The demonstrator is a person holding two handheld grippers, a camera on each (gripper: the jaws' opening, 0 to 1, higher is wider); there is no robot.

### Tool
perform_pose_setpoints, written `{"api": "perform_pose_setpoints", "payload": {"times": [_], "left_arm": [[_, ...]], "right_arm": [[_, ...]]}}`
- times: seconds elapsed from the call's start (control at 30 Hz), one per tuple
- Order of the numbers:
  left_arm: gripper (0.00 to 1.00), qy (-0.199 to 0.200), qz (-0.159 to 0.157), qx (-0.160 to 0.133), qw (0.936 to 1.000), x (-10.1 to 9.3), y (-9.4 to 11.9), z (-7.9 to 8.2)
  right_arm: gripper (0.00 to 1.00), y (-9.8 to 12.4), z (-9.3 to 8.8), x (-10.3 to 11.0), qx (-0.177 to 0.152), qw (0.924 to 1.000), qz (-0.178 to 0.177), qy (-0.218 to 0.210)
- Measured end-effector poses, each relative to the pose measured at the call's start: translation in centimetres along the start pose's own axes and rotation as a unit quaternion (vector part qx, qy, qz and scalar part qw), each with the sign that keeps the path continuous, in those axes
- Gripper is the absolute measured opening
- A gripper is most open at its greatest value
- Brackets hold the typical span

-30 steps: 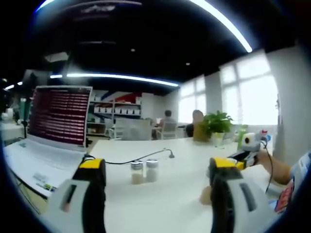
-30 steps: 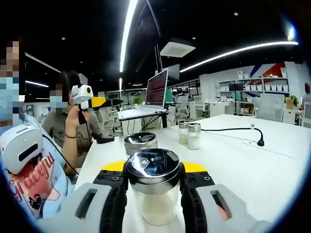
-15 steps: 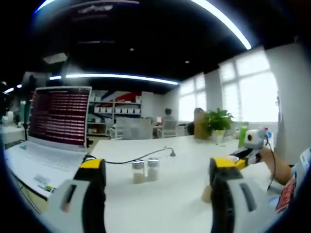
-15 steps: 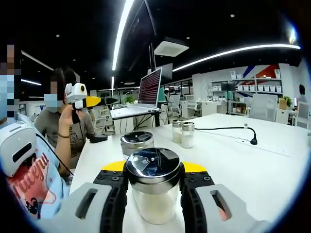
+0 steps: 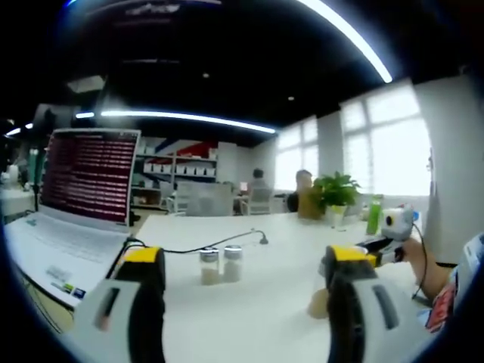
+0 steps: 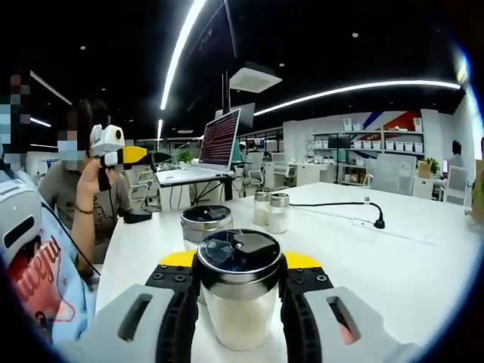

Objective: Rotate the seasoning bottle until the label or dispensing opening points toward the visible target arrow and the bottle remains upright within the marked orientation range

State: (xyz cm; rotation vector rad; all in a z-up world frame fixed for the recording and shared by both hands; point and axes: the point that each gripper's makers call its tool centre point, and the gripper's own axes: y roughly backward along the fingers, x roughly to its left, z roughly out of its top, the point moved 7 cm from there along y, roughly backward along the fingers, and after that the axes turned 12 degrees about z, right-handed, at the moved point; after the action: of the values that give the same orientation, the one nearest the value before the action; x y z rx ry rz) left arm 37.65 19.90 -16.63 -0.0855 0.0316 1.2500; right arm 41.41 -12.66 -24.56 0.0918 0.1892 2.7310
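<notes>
A glass seasoning bottle (image 6: pixel 238 261) with a shiny metal lid and white powder inside stands upright on the white table (image 6: pixel 393 265). My right gripper (image 6: pixel 239 278) is shut on it, one jaw on each side just below the lid. A second bottle (image 6: pixel 205 224) with the same lid stands right behind it. My left gripper (image 5: pixel 246 259) is open with nothing between its jaws, above the table. In the right gripper view a hand holds the left gripper (image 6: pixel 115 151) up at the far left. In the left gripper view the right gripper (image 5: pixel 387 231) is at the far right.
Two small shakers (image 5: pixel 219 265) (image 6: pixel 271 211) stand mid-table beside a black cable with a small microphone (image 6: pixel 376 221). An open laptop (image 5: pixel 79 189) sits at one table end. A potted plant (image 5: pixel 338 193) is at the far side. People sit around.
Both views have drifted slightly with the hands. The right gripper stays shut on the bottle, and the left gripper stays open.
</notes>
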Motion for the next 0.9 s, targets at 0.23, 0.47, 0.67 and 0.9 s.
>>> {"api": "perform_pose_setpoints", "payload": {"times": [0.23, 0.47, 0.67, 0.9], "left_arm": [[0.93, 0.009, -0.002, -0.003, 1.0, -0.08, -0.01, 0.04], [0.92, 0.013, -0.002, -0.002, 0.9999, 0.0, 0.02, 0.04], [0.92, 0.014, -0.002, -0.001, 0.9999, 0.01, -0.01, 0.02], [0.92, 0.011, 0.002, 0.002, 0.9999, 0.04, -0.27, -0.03]], "right_arm": [[0.4, -0.14, -0.04, 0.31, -0.005, 0.9998, -0.019, 0.003], [0.4, -0.14, -0.17, 0.51, -0.014, 0.9992, -0.036, 0.005], [0.4, -0.14, -0.22, 0.54, -0.021, 0.9987, -0.047, 0.008], [0.4, -0.24, -0.36, 0.67, -0.03, 0.9978, -0.059, 0.01]]}}
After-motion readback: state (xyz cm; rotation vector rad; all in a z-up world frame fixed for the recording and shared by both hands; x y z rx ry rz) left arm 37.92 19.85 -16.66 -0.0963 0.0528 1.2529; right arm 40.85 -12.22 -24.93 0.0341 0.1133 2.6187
